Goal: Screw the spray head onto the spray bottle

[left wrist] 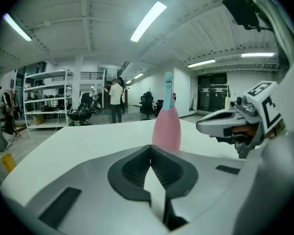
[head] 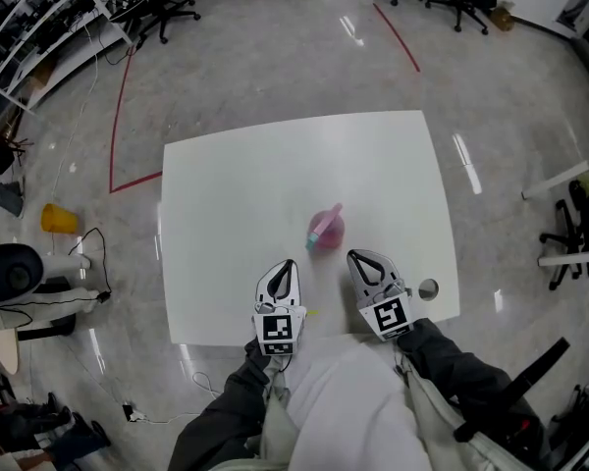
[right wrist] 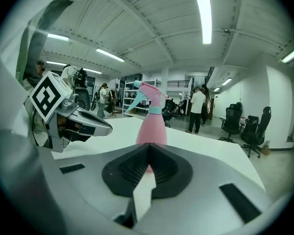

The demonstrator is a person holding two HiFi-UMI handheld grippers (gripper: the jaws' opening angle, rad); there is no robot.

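A pink spray bottle [head: 326, 232] stands upright near the middle of the white table [head: 226, 194], with a pink and teal spray head [right wrist: 148, 96] on its neck. My left gripper [head: 287, 264] rests on the table just left of and nearer than the bottle, jaws shut and empty. My right gripper [head: 357, 257] sits just right of the bottle, also shut with nothing between its fingers. In the left gripper view the bottle [left wrist: 166, 126] rises straight beyond the shut left gripper [left wrist: 151, 147], with the right gripper [left wrist: 230, 124] beside it. In the right gripper view the bottle [right wrist: 152, 127] stands behind the shut right gripper [right wrist: 148, 147].
A round cable hole [head: 428, 288] lies at the table's near right corner. Around the table are red floor tape [head: 118, 116], a yellow object [head: 59, 219], office chairs [head: 167, 8] and shelving. People [right wrist: 197, 109] stand in the background.
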